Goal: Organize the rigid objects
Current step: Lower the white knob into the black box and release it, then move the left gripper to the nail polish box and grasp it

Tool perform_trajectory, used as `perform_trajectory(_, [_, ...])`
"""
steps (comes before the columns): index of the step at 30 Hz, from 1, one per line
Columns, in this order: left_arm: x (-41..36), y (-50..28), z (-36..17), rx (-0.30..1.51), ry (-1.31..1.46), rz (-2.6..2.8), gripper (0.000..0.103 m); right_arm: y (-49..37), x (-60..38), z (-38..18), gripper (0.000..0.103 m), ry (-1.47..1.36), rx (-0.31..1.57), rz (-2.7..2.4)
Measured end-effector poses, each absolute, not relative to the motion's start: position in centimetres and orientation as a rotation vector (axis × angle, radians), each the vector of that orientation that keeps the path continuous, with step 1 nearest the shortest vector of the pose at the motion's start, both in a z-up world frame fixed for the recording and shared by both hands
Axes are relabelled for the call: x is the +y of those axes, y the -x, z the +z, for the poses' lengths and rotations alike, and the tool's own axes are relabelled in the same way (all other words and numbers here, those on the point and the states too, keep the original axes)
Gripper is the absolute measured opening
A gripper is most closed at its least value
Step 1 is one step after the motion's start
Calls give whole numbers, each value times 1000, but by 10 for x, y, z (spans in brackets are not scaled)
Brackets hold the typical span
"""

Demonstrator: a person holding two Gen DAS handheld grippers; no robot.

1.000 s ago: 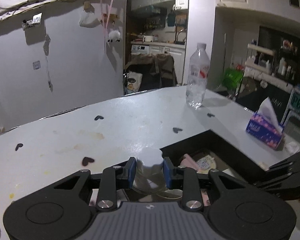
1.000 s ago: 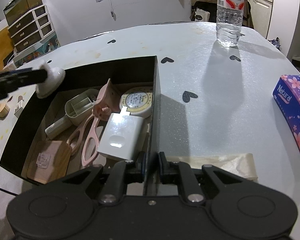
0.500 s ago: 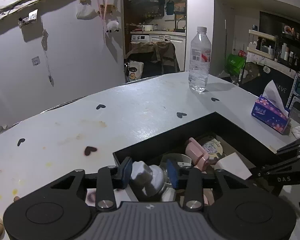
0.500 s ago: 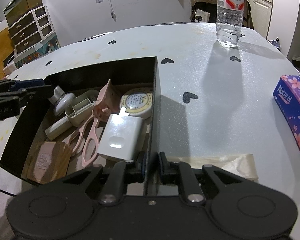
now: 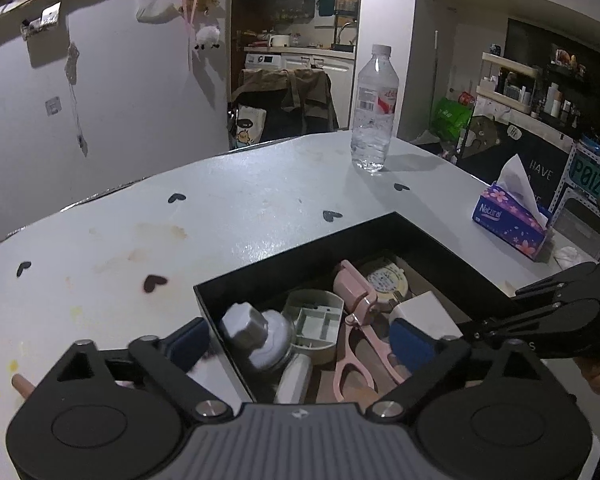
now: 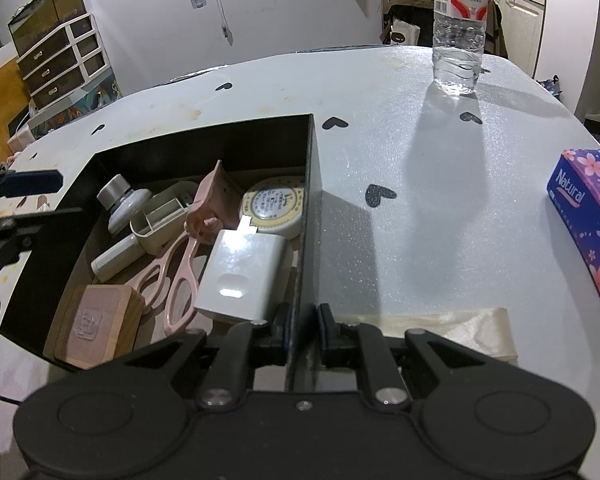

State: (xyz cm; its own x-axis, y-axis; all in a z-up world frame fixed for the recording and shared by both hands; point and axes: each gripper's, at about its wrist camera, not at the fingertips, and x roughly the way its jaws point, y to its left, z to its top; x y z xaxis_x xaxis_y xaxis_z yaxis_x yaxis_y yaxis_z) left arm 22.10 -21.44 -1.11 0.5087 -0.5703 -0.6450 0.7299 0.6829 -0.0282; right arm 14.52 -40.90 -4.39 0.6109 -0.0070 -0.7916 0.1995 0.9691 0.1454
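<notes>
Drawers point(image 6: 60, 60) appear only beside right hand-held gripper's point(image 6: 302, 330) black box point(image 6: 310, 200).

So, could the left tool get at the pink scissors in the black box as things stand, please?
Probably yes: the left tool is opening over the black box, and the pink scissors lie uncovered on top beside the small jar.

Left wrist view: we look down-forward from close behind the left gripper point(image 5: 300, 344), across the black box point(image 5: 452, 240) toward the kitchen. Right wrist view: we sit close at the box's point(image 6: 312, 184) near wall, facing steeply down. Both share box, table point(image 5: 228, 208), water bottle point(image 6: 458, 28), tissue box point(image 5: 508, 224).
</notes>
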Motion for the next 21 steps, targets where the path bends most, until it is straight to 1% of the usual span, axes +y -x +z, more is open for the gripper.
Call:
perform_trajectory(6, [-210,-213,-9,666,-268,-786,103,-145,-408,-44,15,-227,907,-121])
perform_trajectory(21, [-189,-191,6,632,-228,-807,103,-145,-408,-44,15,-223,906,-121])
